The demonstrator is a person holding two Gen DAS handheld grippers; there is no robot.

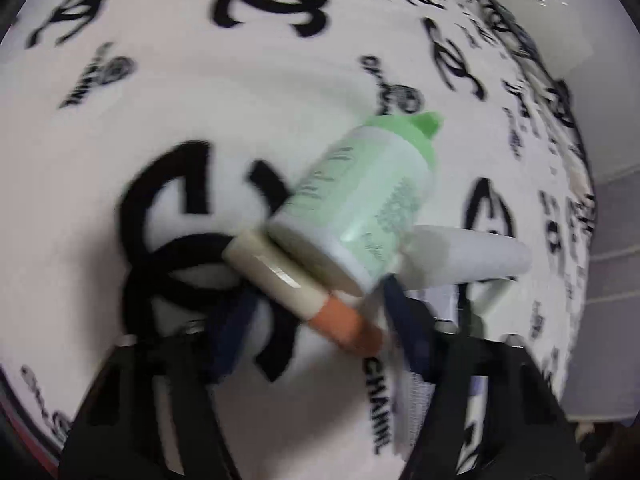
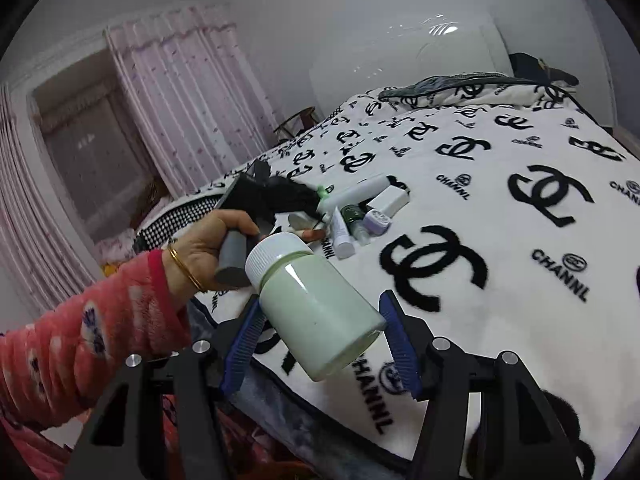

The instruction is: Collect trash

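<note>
Lower centre, the right tongs (image 2: pixel 320 304) are clamping a white-capped pale green plastic jar (image 2: pixel 316 320). The left tongs (image 1: pixel 320 292) are straddling a blurred green-capped mint bottle (image 1: pixel 368 196); I cannot tell whether they grip it.

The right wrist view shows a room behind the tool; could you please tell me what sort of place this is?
Most likely a bedroom: a bed under a white blanket with black logos, pink curtains over a window, and a pillow at the far end.

A cluster of small containers (image 2: pixel 360 216) lies on the blanket (image 2: pixel 500 240), with a wardrobe (image 2: pixel 400 60) behind.
</note>
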